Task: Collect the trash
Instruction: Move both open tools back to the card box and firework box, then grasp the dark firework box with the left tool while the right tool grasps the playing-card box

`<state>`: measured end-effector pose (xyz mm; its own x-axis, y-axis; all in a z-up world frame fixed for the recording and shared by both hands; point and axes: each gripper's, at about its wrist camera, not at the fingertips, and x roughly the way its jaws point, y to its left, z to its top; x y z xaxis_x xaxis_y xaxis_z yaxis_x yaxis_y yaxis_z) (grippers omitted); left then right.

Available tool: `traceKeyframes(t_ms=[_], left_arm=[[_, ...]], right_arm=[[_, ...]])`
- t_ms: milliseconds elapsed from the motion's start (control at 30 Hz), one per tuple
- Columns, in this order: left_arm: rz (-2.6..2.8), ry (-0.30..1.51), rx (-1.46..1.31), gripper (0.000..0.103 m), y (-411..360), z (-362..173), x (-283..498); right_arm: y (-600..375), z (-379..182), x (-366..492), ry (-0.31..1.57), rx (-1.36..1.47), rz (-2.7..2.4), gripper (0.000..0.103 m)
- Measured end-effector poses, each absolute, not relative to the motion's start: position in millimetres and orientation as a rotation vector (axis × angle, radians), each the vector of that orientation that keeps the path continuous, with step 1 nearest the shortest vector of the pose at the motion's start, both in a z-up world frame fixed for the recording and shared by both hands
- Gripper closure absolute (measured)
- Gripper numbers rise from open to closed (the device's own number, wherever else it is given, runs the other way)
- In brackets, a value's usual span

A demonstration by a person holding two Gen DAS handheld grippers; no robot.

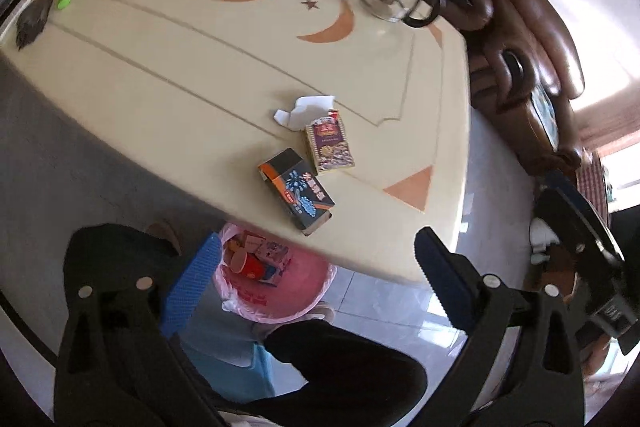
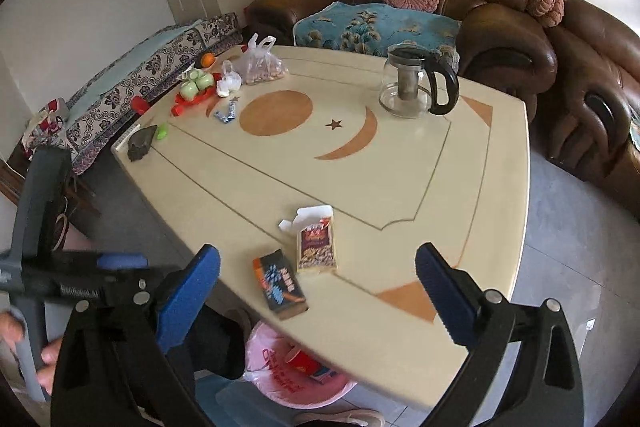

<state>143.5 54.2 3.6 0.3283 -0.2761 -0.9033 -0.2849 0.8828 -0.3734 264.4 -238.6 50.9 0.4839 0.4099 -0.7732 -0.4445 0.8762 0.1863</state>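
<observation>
Near the front edge of the cream table (image 1: 160,75) lie a dark box with orange trim (image 1: 298,189) (image 2: 280,285), a nut snack box (image 1: 330,145) (image 2: 316,249) and a torn white carton flap (image 1: 306,109) (image 2: 310,217). Below that edge stands a pink-lined bin (image 1: 280,301) (image 2: 276,383) holding a red cup and cartons. My left gripper (image 1: 316,279) hovers over the bin and table edge, open and empty. My right gripper (image 2: 318,299) hangs above the two boxes, also open with nothing between its blue pads.
At the far side stand a glass teapot (image 2: 416,87), green cups on a red tray (image 2: 196,85) and a bag of nuts (image 2: 260,65). Blue wrappers (image 2: 226,115), a dark wrapper (image 2: 140,143) and a green bit (image 2: 162,131) lie there. Brown sofa (image 2: 500,39) behind; a person's leg (image 1: 340,367) below.
</observation>
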Motion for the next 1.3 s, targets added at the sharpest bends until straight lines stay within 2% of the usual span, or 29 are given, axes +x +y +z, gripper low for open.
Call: traceKeyframes(t_ms=[200,667,1000,1300], left_arm=[[0.105,1.289,-0.55,0.008,55,-29,160],[0.274,1.372,-0.653,0.008,59,-107,190],[0.365,1.419,-0.682,0.008,58,-146,205],[0.381,1.469,-0.706,0.008,56,-169,217]], right_arm=[[-225,24,301,0.99,-0.032,0.554,0.007],[-174,-82,368,1.238,-0.091,0.604,0.007],[-143,-151,407,1.385,-0.112,0.58,0.007],[-115,-189,413,1.441,-0.213,0.561,0.007]])
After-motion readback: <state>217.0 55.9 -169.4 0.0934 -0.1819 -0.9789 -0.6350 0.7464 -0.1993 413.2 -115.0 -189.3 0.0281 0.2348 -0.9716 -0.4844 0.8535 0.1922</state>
